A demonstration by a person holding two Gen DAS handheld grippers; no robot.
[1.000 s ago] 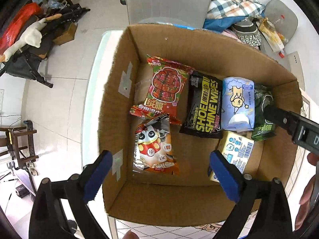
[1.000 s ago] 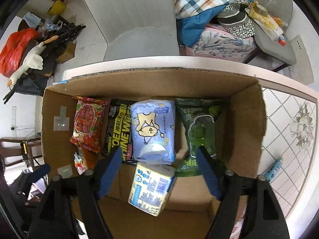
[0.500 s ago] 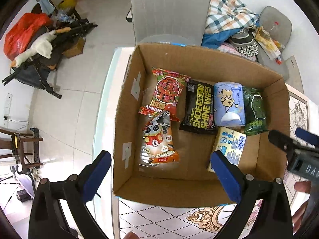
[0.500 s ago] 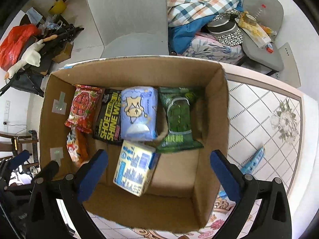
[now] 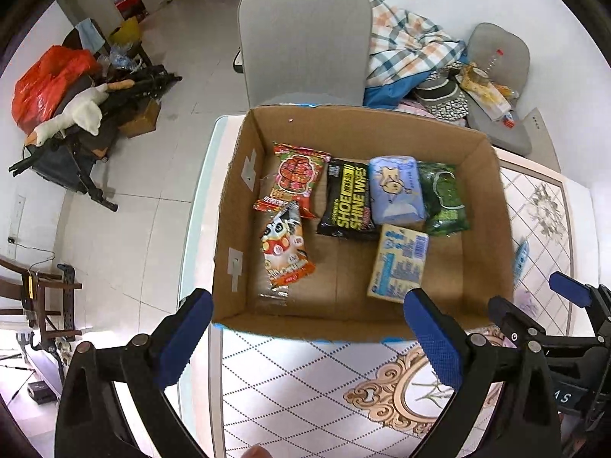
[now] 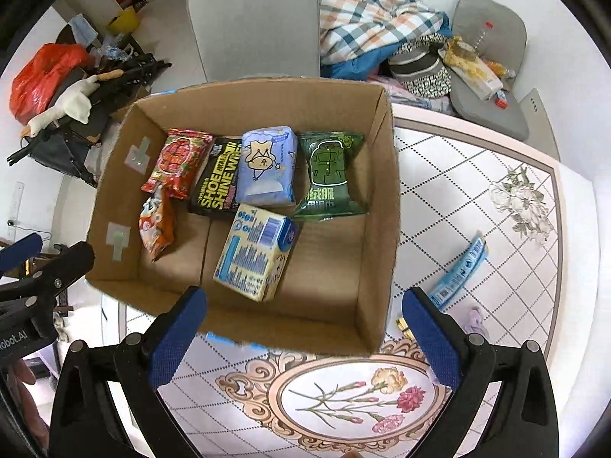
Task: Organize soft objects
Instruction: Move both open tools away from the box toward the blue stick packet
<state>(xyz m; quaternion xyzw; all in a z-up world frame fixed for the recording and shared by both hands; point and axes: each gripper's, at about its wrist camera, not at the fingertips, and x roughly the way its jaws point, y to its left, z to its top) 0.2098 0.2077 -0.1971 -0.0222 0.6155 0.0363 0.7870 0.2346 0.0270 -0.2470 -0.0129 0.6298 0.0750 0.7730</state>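
- Blue sachet (image 6: 460,273) is the leftover soft thing I can see outside the cardboard box (image 6: 376,229). It's lying flat on the patterned worktop (image 6: 496,198), just beside the box's right wall.
- From my right tongs (image 6: 303,334) it sits at roughly 2 o'clock, near the right pad. My left tongs (image 5: 307,337) only catch a blurry sliver of it past the box's far-right wall, so I'd say the right hand is clearly the nearer one.
- Its long axis runs diagonally, about 1 o'clock to 7 o'clock in the right wrist view, so my guess is I'd need to twist the wrist to close across the narrow width.
- Both tongs are spread wide apart, nothing in either.
- Inside the box: red packet (image 6: 177,162), shoe wipes pack (image 6: 217,185), light blue tissue pack (image 6: 267,166), green packet (image 6: 330,175), tissue box (image 6: 254,253), plus a panda snack bag (image 5: 286,248).
- There's also something small and purple (image 6: 475,320) on the worktop, can't tell what.
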